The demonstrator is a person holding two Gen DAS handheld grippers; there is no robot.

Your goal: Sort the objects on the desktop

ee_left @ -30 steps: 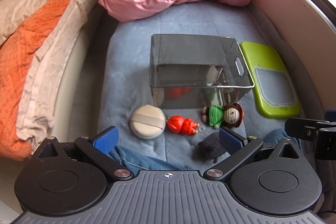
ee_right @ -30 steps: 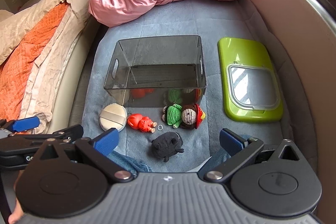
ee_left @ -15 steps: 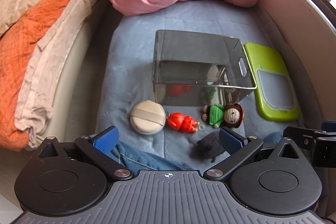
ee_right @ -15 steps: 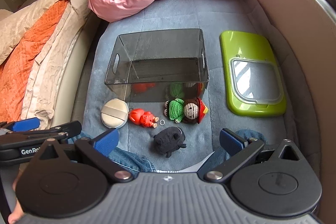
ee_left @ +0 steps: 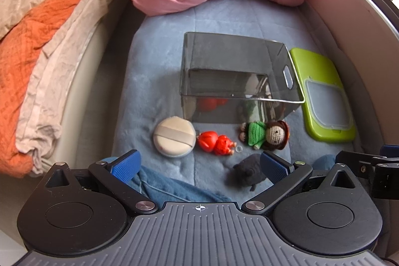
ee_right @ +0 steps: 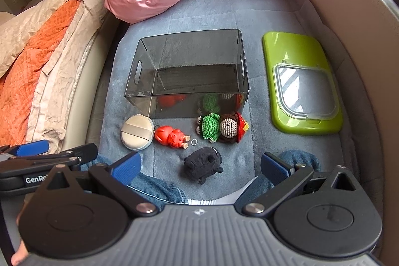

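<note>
Two hand-held grippers above a blue-grey mat [ee_right: 261, 16], both with fingers spread wide apart and holding nothing. The left gripper [ee_left: 199, 166] and the right gripper [ee_right: 200, 166] hang over the near edge of the mat, above the person's jeans-clad knees [ee_right: 154, 188].

The smoked clear bin [ee_right: 147, 56] stands upright mid-mat; its floor looks bare, the red and green patches on its near wall being reflections of the toys in front. 4 items lie outside it in a loose row: a round powder puff [ee_right: 137, 132] at the left, touching or just beside a red rubber pig [ee_right: 170, 136]; a small clear ring [ee_right: 194, 141] just right of the pig; a crocheted doll [ee_right: 222, 127] in green with a red hat, close against the bin's near wall; and a dark plush toy [ee_right: 203, 163] nearest the grippers. A green lid [ee_right: 294, 51] with a clear window lies flat to the bin's right.

Risks, as judgement: the soft plush may compress and slip from a shallow pinch; the ring may be swept aside in reaching for the pig; a grasp at the doll may strike and shove the light bin; the 2 grippers, close together, may collide
</note>
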